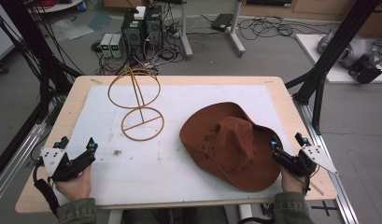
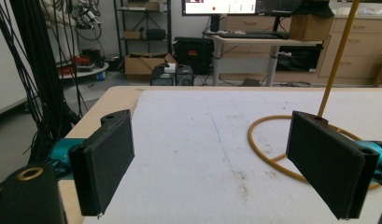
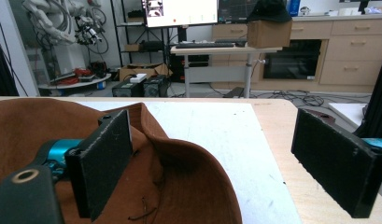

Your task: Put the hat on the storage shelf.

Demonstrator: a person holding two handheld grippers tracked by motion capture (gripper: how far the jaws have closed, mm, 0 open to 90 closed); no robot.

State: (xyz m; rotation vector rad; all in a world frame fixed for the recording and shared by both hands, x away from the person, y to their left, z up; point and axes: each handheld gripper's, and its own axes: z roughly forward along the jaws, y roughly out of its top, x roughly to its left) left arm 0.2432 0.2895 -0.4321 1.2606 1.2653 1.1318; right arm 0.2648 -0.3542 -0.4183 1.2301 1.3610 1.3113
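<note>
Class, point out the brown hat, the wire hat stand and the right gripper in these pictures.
brown hat (image 1: 228, 140), high view, on the dented crown.
wire hat stand (image 1: 143, 123), high view, on the crossbar of its base ring.
right gripper (image 1: 284, 151), high view, between its fingertips beside the hat's brim.

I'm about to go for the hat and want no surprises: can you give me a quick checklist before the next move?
1. Right claw open: ok, jaws stand wide apart in the right gripper view.
2. Left claw open: ok, nothing between its jaws.
3. Brown hat within reach of the right claw: ok, its brim lies right at that claw.
4. Hat gripped: not ok, the pads do not press on it yet.
5. Wire hat stand upright and free: ok, it stands on the white mat, apart from the hat.
6. Stand fixed to the mat: cannot tell.
</note>
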